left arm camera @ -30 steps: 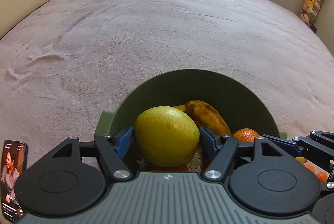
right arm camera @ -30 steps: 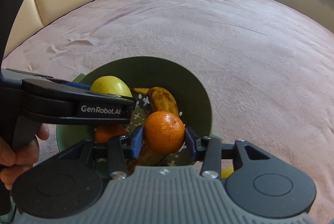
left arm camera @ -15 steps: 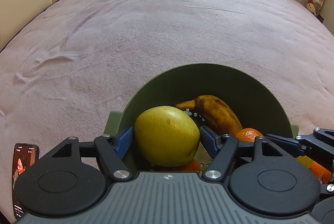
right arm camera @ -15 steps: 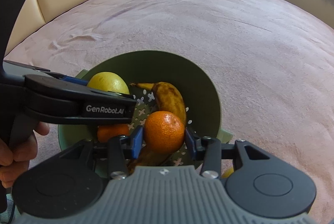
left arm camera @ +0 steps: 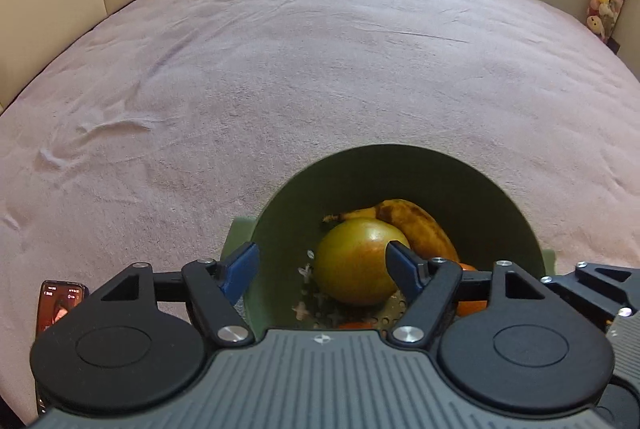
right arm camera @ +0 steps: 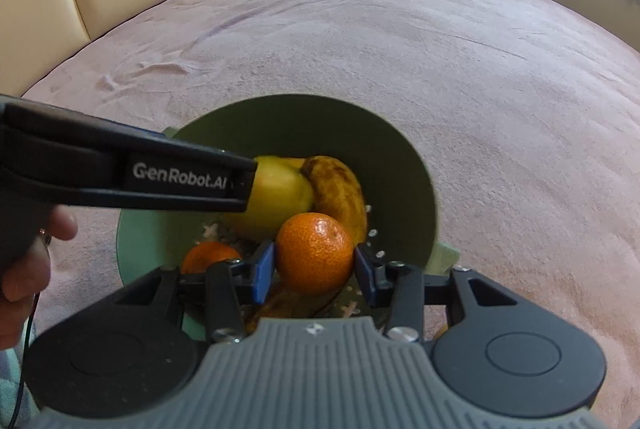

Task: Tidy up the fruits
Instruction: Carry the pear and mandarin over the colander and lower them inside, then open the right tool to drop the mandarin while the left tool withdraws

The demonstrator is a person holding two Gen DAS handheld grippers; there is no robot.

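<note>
The mandarin (right arm camera: 315, 252) sits clamped between the blue pads of the right hand-held gripper (right arm camera: 315, 269), hanging just above the floor of the green colander (right arm camera: 420, 173), with a spotted banana (right arm camera: 340, 189) touching it behind and a second mandarin (right arm camera: 210, 257) low to its left. The pear (left arm camera: 358, 261) rests in the colander against the banana, and the left hand-held gripper (left arm camera: 320, 265) stands spread wide around it, gripping nothing. The colander sits near the bed's (left arm camera: 280, 69) closest edge. The right side's drop looks straight down.

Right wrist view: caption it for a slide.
Right gripper holds round orange tangerine over green plastic colander bowl.
</note>
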